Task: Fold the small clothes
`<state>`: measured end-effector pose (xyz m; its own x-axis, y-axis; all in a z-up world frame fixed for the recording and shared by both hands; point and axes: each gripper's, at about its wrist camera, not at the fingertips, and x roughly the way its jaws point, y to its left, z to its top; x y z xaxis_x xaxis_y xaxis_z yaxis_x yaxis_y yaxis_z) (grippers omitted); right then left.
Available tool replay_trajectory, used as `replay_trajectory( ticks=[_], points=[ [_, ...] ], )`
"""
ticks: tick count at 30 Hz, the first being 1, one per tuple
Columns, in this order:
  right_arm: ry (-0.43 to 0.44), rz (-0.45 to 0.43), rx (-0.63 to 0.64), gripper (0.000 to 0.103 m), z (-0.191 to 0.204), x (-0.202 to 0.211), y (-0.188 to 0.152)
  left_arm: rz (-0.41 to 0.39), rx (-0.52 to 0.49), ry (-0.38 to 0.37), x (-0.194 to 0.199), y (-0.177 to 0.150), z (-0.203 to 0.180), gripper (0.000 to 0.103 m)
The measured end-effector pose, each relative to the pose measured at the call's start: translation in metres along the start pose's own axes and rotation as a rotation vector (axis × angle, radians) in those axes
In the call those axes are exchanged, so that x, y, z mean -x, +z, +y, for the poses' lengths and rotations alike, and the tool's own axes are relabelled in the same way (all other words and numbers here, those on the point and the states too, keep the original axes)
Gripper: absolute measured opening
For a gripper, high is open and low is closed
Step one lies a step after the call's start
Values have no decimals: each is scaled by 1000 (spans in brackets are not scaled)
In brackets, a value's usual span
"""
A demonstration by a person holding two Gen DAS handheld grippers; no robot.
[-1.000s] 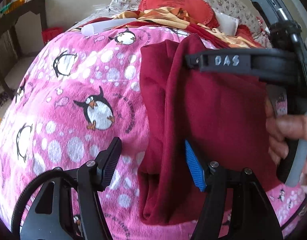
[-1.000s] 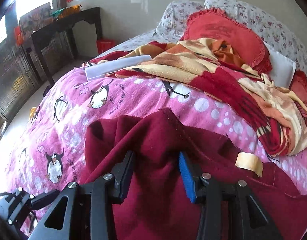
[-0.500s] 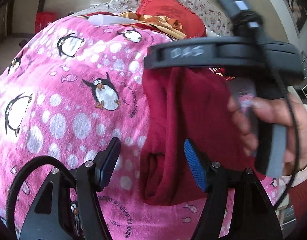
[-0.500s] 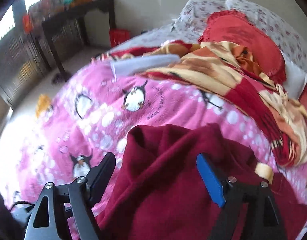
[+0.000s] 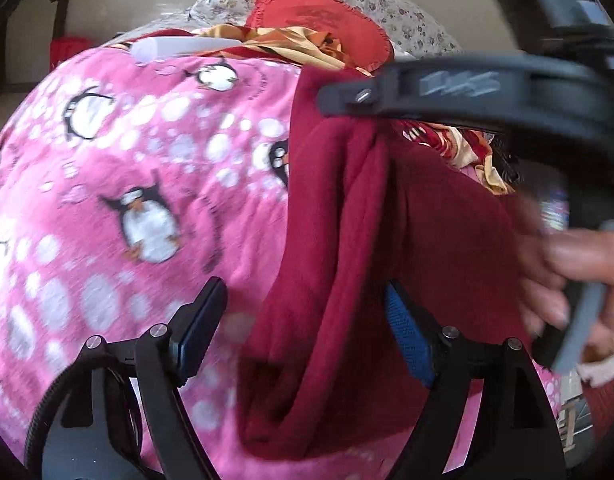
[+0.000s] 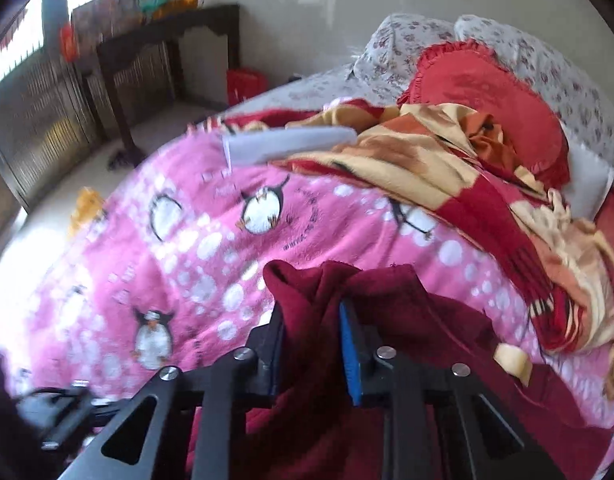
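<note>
On the bed, a pink penguin blanket [image 6: 211, 248] covers most of the near surface, with a striped red and yellow blanket [image 6: 459, 184] bunched at its far right edge and a red frilled cushion [image 6: 487, 92] against floral pillows [image 6: 547, 60] behind that. A dark table [image 6: 155, 40] stands by the far left wall. The maroon garment [image 5: 387, 240] lies on the pink blanket, right of centre in the left wrist view, its far part gathered into upright folds.

The right gripper [image 6: 313, 344] has just been closing its jaws, and they now clamp a raised fold of the garment near its far edge; a small tan label [image 6: 513, 358] shows to the right of them. A hand [image 5: 571, 280] holds that gripper's handle at the right of the left wrist view.

The left gripper [image 5: 303, 328] has just been opening its jaws; they stand wide apart, straddling the near folded end of the garment, whose cloth lies between them unpressed.
</note>
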<state>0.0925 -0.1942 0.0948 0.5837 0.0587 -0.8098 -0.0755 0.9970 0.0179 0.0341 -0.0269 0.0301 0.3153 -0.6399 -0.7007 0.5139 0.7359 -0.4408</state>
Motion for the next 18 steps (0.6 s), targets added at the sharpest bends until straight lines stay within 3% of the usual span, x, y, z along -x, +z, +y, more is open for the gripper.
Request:
replay_trajectory(
  ticks=[3, 4, 7, 11, 13, 14, 15, 18],
  points=[
    [42, -18, -33, 21, -8, 16, 0, 0, 37, -50, -8, 8, 1, 78],
    [46, -19, -32, 21, -9, 19, 0, 2, 61, -84, -9, 11, 3, 60],
    [69, -14, -36, 21, -12, 27, -1, 21, 108, -160, -10, 15, 7, 36],
    [120, 8, -93, 22, -26, 34, -1, -14, 40, -167, 3, 12, -8, 25],
    [130, 14, -149, 43, -32, 38, 2, -36, -7, -154, 12, 9, -18, 23],
    [126, 8, -168, 70, -34, 41, 2, -47, -30, -147, 15, 8, -24, 23],
    [122, -9, -190, 90, -34, 45, 3, -53, -41, -146, 17, 7, -27, 23],
    [97, -7, -190, 95, -25, 47, 5, -68, -75, -133, 21, 7, -38, 23]
  ],
)
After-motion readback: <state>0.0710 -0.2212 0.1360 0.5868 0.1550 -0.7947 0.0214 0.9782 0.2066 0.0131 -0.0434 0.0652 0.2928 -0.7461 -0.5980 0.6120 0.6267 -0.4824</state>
